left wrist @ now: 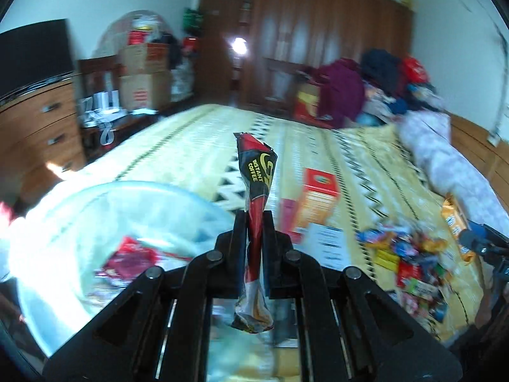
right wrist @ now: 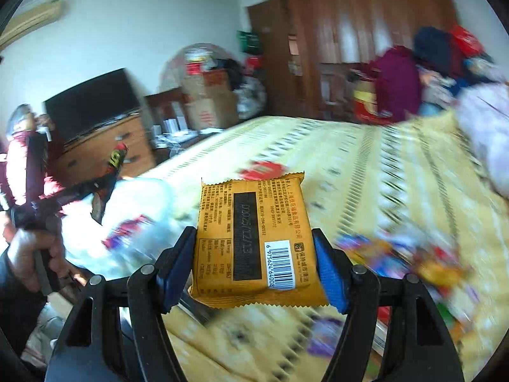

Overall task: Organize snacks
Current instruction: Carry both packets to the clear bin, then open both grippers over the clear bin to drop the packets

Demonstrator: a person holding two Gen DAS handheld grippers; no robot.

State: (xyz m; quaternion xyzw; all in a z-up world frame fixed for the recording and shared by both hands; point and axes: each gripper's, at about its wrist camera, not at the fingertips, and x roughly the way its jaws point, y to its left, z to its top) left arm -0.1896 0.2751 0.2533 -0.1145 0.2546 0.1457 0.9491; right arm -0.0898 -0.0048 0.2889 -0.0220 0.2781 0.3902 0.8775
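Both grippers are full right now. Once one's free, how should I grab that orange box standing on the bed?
Grip the orange box across its narrow side faces near the top, coming down from above. It stands upright, clear of the snack pile, so its top end is exposed.

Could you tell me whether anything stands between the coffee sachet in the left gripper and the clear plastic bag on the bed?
Nothing visible does. The left gripper is shut on the coffee sachet, and the clear plastic bag lies open just below and to its left, with only air between.
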